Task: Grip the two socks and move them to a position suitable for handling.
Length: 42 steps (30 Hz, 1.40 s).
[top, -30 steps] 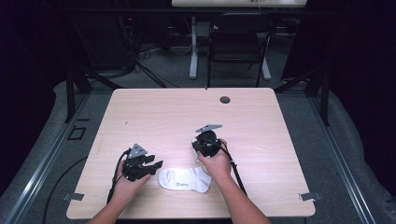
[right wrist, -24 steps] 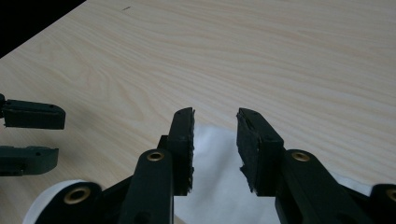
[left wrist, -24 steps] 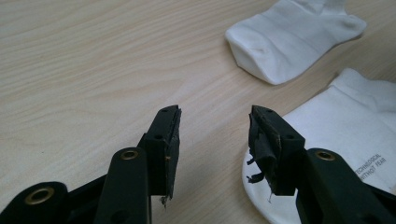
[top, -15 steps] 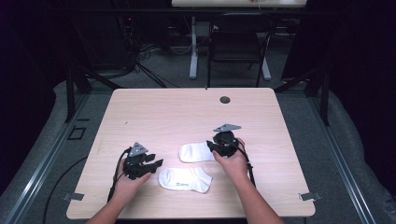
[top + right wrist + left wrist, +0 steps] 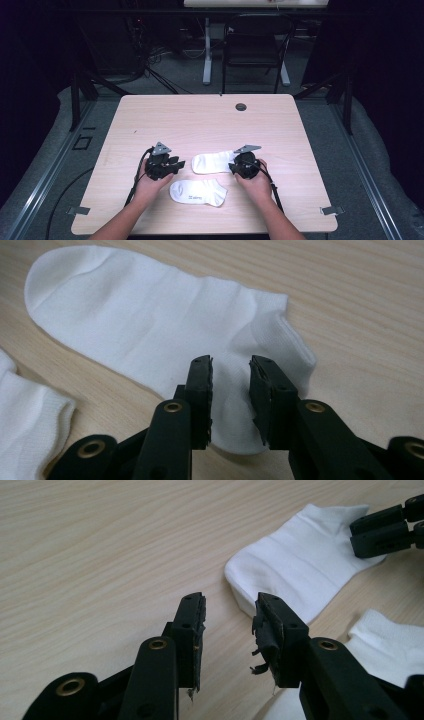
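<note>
Right tool [image 5: 230, 371] has spread off the upper sock [image 5: 150, 325]; left tool [image 5: 230, 612] gapes, unladen

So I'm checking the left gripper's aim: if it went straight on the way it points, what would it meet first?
Most likely the toe end of the farther sock, lying just ahead of the open left gripper and slightly to one side; depth is hard to judge.

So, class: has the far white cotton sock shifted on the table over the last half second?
No. The far white cotton sock lies at the same spot relative to the dark round grommet.
</note>
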Each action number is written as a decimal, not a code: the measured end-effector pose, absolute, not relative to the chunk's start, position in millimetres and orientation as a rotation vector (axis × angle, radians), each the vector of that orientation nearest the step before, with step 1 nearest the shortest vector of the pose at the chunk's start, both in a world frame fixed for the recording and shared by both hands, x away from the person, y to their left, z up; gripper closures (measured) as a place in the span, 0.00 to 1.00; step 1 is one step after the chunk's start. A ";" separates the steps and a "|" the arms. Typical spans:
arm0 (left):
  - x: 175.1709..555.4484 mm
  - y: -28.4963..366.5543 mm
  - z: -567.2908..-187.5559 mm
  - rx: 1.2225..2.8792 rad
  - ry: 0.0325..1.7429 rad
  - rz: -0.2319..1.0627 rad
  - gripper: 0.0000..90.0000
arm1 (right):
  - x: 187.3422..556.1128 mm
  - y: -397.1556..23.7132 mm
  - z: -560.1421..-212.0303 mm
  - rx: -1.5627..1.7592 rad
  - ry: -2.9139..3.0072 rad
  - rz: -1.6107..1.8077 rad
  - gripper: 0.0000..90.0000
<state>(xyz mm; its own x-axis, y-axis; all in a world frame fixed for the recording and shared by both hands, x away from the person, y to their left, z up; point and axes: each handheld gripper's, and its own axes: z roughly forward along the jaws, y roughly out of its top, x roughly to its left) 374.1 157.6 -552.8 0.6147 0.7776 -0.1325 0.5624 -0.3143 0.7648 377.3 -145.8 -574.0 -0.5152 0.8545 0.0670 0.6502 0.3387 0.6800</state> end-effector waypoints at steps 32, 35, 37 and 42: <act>404.9 120.6 -575.0 2.102 1.109 0.271 0.91 | 386.3 -168.4 -571.2 1.413 2.255 1.053 0.86; 404.7 120.8 -574.5 2.111 1.102 0.268 0.96 | 385.8 -168.0 -571.2 1.411 2.260 1.036 0.91; 404.7 121.1 -574.4 2.110 1.100 0.264 0.98 | 385.6 -168.2 -570.8 1.407 2.260 1.040 0.94; 404.8 121.6 -574.2 2.109 1.099 0.260 0.99 | 385.3 -168.2 -570.5 1.409 2.266 1.045 0.95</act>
<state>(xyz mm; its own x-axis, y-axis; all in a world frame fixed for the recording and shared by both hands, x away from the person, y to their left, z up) 404.8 121.6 -574.2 0.6138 0.7757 -0.1468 0.6276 -0.3667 0.6867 385.3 -168.2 -570.5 -0.4879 0.8622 0.1364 0.6637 0.2649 0.6995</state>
